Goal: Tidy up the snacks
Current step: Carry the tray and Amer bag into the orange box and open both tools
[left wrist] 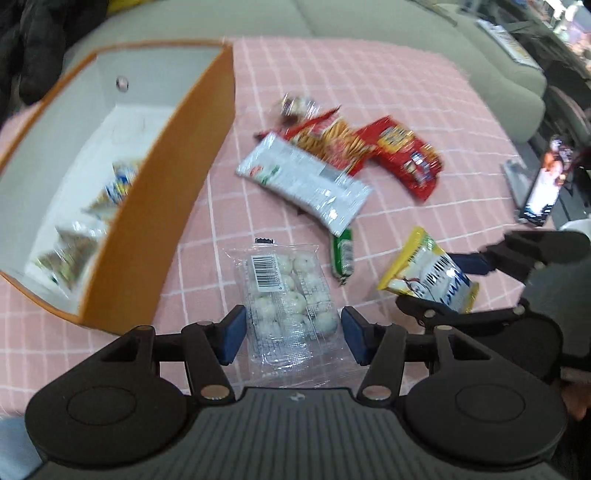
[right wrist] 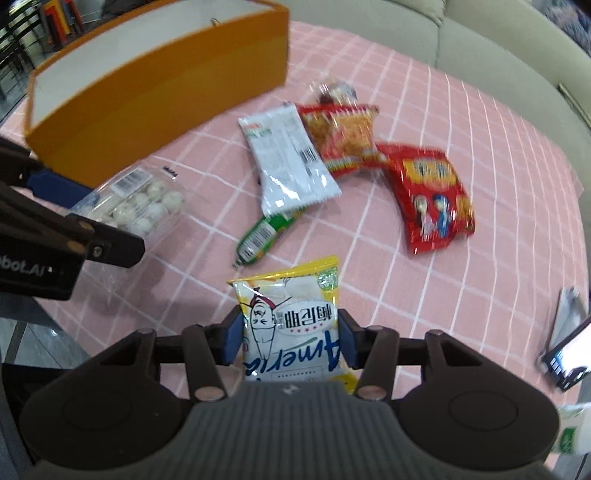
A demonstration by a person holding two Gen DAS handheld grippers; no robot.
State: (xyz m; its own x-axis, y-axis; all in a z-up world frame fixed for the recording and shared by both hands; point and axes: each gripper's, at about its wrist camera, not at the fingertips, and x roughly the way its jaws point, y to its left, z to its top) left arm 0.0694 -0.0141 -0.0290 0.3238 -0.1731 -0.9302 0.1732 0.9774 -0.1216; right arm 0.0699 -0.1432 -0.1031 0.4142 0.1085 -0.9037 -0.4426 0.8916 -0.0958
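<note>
My left gripper point(left wrist: 291, 334) is open, its blue pads on either side of a clear pack of white round sweets point(left wrist: 286, 295) that lies on the pink checked cloth; the pads stand apart from it. My right gripper point(right wrist: 290, 338) is shut on a yellow and white chip bag point(right wrist: 295, 325), also seen in the left wrist view point(left wrist: 428, 275). An orange box point(left wrist: 162, 199) with a white inside stands at the left and holds several small packets point(left wrist: 96, 218).
Loose on the cloth: a white wrapper point(left wrist: 303, 177), a green stick pack point(left wrist: 342, 254), two red snack bags point(left wrist: 406, 155), a small clear pack point(left wrist: 295, 105). A phone point(left wrist: 543, 184) lies at the right. A sofa point(left wrist: 369, 22) runs behind.
</note>
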